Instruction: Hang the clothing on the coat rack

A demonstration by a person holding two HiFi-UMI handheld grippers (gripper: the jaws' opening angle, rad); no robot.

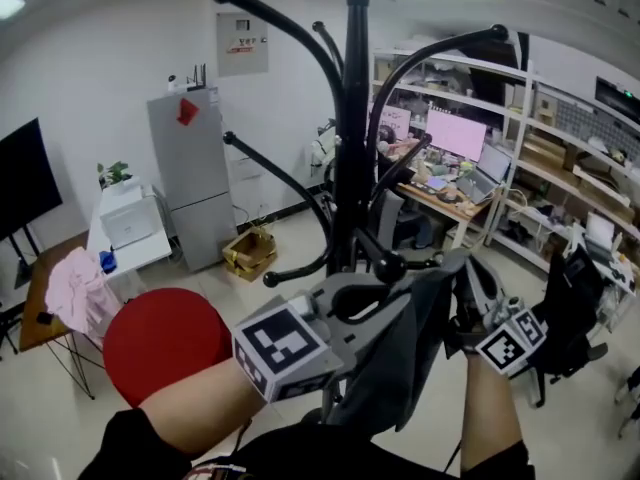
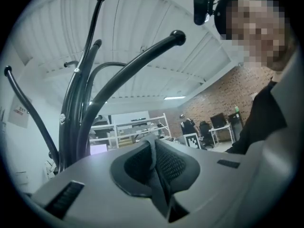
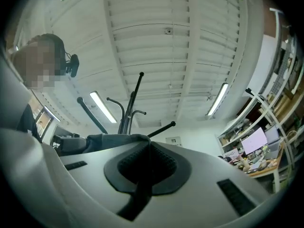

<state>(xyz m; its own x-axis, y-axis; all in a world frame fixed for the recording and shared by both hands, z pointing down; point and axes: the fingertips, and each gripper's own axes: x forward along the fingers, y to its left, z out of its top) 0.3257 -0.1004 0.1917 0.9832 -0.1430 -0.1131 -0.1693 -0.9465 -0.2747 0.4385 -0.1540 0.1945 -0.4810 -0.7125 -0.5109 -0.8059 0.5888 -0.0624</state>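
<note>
The black coat rack stands right in front of me, its curved hooks spreading out above my hands. A dark grey garment hangs between both grippers, just below a low hook knob. My left gripper is shut on a fold of the garment, with rack arms rising beyond it. My right gripper is shut on the garment's other edge. From there the cloth runs left toward the rack.
A red round stool stands at lower left, and beyond it a small table with a pink cloth. A grey cabinet and a cardboard box are behind. Desk with monitors, shelves and a black chair fill the right.
</note>
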